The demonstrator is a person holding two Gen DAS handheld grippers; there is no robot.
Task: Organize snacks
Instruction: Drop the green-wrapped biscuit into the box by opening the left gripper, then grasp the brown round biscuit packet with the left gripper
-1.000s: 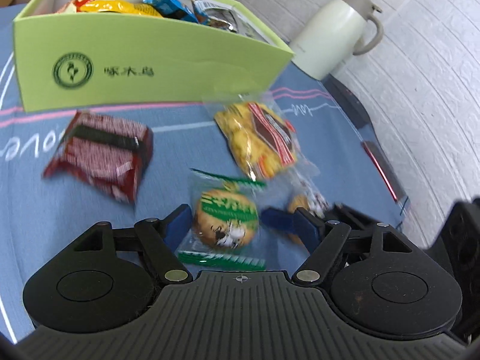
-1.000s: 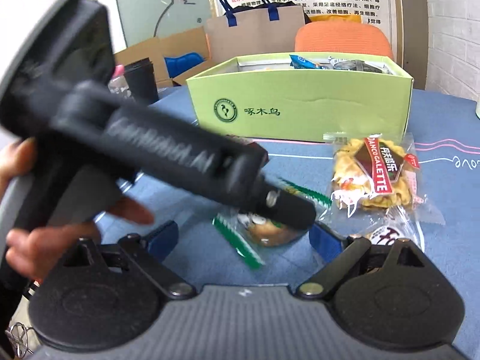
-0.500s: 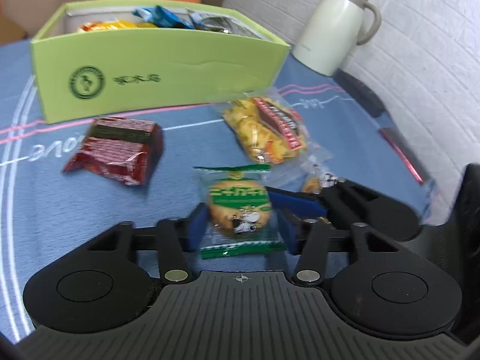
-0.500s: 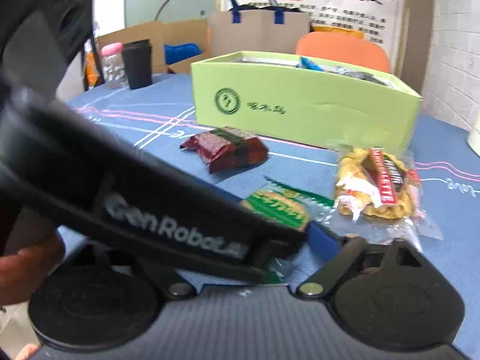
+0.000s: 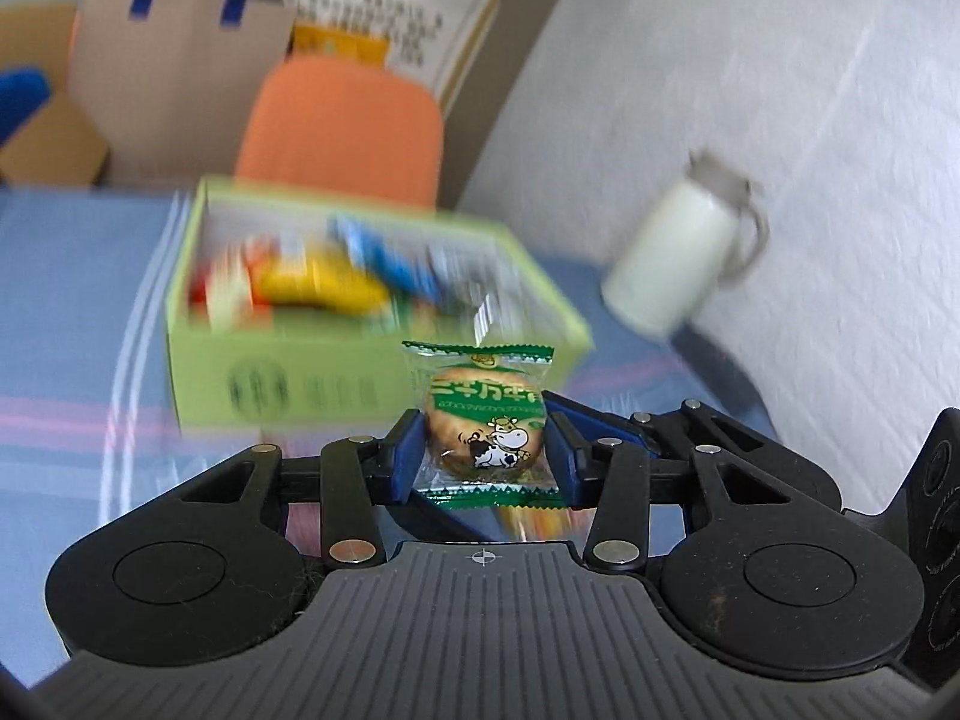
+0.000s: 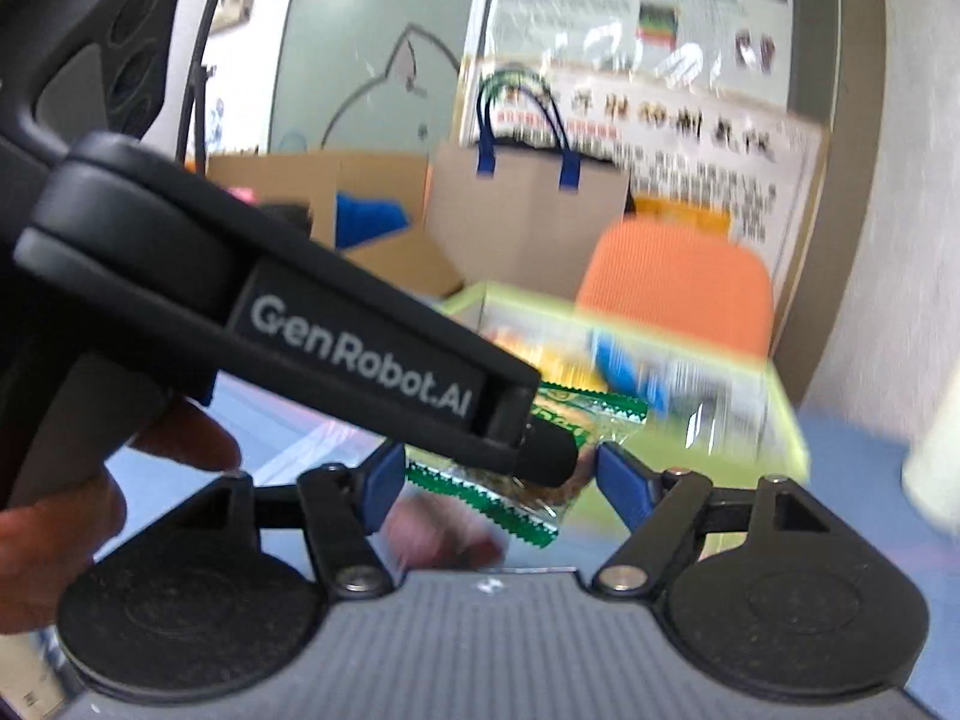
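Blue surface (image 5: 66,312), green box (image 5: 372,372) straight ahead of left tongs (image 5: 486,450). Left tongs clamped on upright cookie packet (image 5: 486,420), clear of surface. Right tongs (image 6: 492,480) part-open, flanking packet; contact unclear.

An orange chair (image 5: 342,126) is set behind the blue table (image 5: 66,312), flanked by a white brick wall (image 5: 750,78) and a paper bag (image 5: 174,54).

Table (image 5: 66,312): blue cloth cover with pale and pink lines. Directly on it: open green box (image 5: 372,387) holding snack packets; white jug (image 5: 675,261), well apart, toward the wall side
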